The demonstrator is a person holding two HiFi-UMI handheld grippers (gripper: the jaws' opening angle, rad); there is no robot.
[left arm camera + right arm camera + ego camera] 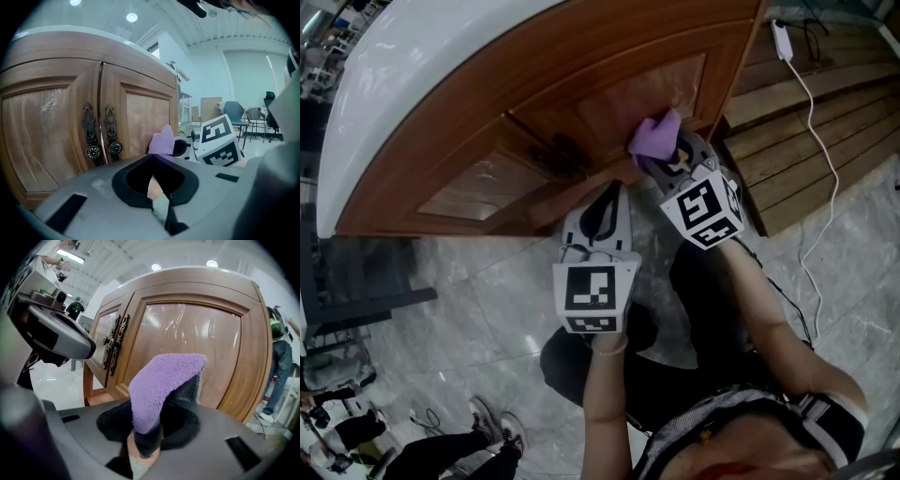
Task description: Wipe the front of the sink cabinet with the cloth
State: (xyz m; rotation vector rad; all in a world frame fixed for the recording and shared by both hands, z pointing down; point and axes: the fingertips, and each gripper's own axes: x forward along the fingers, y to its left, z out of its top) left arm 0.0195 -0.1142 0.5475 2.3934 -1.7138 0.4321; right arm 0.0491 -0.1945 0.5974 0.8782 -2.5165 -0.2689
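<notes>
The wooden sink cabinet (487,103) with its white top fills the upper part of the head view. A purple cloth (656,139) is pinched in my right gripper (664,157), which is shut on it in front of the right door. In the right gripper view the cloth (161,380) drapes over the fingertips, close before the right door panel (187,338); whether it touches is unclear. My left gripper (609,192) hangs lower and to the left, shut with nothing in it. From the left gripper (152,157) I see the two ornate door handles (100,136).
A white cable with a plug block (811,103) runs over slatted wooden boards (834,150) right of the cabinet. The floor is grey marble (469,300). A dark rack (347,300) stands left, someone's shoes (497,427) lower left. A person (279,357) stands beyond the cabinet's right side.
</notes>
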